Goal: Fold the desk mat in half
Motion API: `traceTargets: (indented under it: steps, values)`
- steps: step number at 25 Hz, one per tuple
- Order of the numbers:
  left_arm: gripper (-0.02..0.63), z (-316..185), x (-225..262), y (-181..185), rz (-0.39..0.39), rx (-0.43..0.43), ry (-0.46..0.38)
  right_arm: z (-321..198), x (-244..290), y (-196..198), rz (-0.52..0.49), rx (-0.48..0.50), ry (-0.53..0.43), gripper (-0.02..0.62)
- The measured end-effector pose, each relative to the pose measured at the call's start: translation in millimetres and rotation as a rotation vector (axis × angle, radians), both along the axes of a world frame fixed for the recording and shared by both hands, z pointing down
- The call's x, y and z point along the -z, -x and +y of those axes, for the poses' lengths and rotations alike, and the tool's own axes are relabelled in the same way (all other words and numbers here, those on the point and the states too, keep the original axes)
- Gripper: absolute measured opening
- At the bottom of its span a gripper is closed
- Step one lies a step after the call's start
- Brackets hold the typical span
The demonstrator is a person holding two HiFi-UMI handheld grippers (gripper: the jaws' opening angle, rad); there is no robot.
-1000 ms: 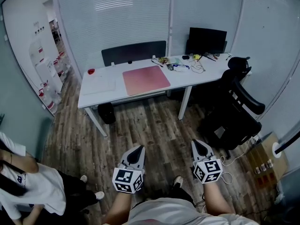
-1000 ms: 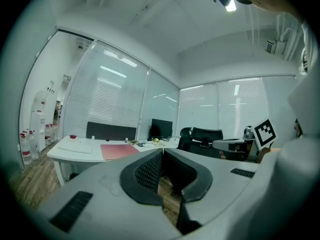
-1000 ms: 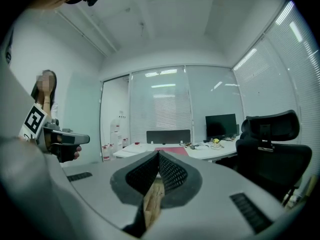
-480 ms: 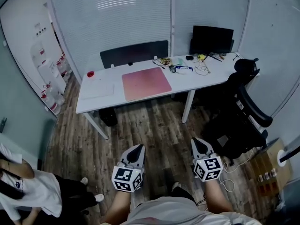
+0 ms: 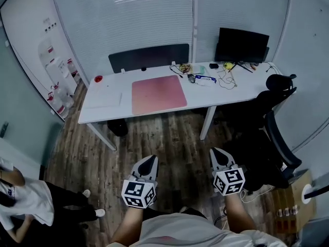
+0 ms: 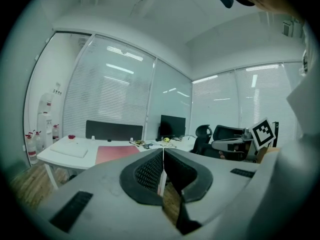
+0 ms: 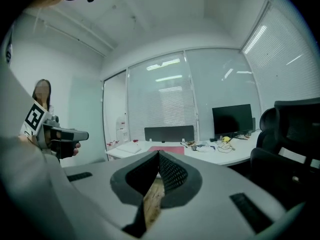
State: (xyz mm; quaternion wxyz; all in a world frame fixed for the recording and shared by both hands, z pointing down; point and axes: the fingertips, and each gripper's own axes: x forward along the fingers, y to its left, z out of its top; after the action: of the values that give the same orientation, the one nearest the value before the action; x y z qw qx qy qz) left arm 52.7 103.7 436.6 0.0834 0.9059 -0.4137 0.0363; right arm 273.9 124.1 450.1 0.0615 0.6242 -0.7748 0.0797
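The pink desk mat point(image 5: 158, 94) lies flat and unfolded on the white desk point(image 5: 247, 89), near the middle and close to the front edge. Left of it on the desk rests a flat white pad point(image 5: 103, 99), and a small red object point(image 5: 98, 78) sits at the far left corner. Right of the mat is a tangle of cables and small items point(image 5: 205, 77). A dark monitor point(image 5: 241, 45) stands at the far right, and a dark screen panel point(image 5: 149, 58) runs along the back edge.

The desk stands on a wood-plank floor point(image 5: 169, 138) before a glass wall with white blinds point(image 5: 128, 19). A black office chair point(image 5: 272, 127) is at the desk's right end, with a cardboard box point(image 5: 293, 199) nearer the camera. Water bottles point(image 5: 56, 94) stand along the left wall, and a person in a white shirt point(image 5: 20, 205) is at the lower left.

Both claws are held low over the floor, well apart from the desk. The left claw point(image 5: 149, 161) is closed with its pads together and nothing between them; the right claw point(image 5: 216, 153) is likewise closed and empty.
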Motion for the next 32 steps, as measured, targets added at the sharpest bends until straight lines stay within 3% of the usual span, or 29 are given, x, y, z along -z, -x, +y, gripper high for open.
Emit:
traceTargets:
  steps: [7, 15, 21, 32]
  values:
    - [0.017, -35, -7, -31, -0.002, 0.003, 0.008, -42, -11, -23, -0.01, 0.029, 0.023, 0.052]
    - [0.017, -113, -8, -35, 0.018, -0.007, 0.019, -110, -16, -31, 0.003, 0.008, 0.057, 0.052]
    - [0.017, -198, -4, -25, 0.029, -0.036, 0.018, -186, -15, -20, 0.027, -0.014, 0.078, 0.052]
    - [0.017, -339, -18, 33, 0.012, -0.056, 0.022, -329, -19, 40, 0.05, -0.051, 0.078, 0.052]
